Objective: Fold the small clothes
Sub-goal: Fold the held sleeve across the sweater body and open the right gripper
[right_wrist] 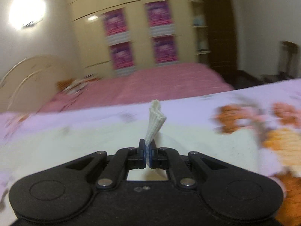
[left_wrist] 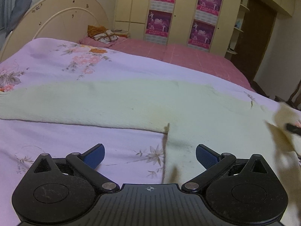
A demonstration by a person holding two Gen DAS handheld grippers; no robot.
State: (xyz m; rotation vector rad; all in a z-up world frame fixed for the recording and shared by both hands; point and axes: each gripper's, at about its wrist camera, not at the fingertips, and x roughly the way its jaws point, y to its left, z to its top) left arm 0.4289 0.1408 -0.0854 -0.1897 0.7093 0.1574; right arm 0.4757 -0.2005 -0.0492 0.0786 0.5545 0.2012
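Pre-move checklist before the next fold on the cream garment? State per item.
1. Right tool shut on garment edge: ok, a pinched bunch stands up between the pads.
2. Left tool open: ok, nothing between its pads.
3. Left tool lined up on the near garment edge: ok, the edge lies just ahead of it.
4. Garment flat on the bedspread: ok on the left, cannot tell on the right, blurred.
5. Right view sharp: not ok, motion blur.

Garment on bedspread; wardrobe behind bed.
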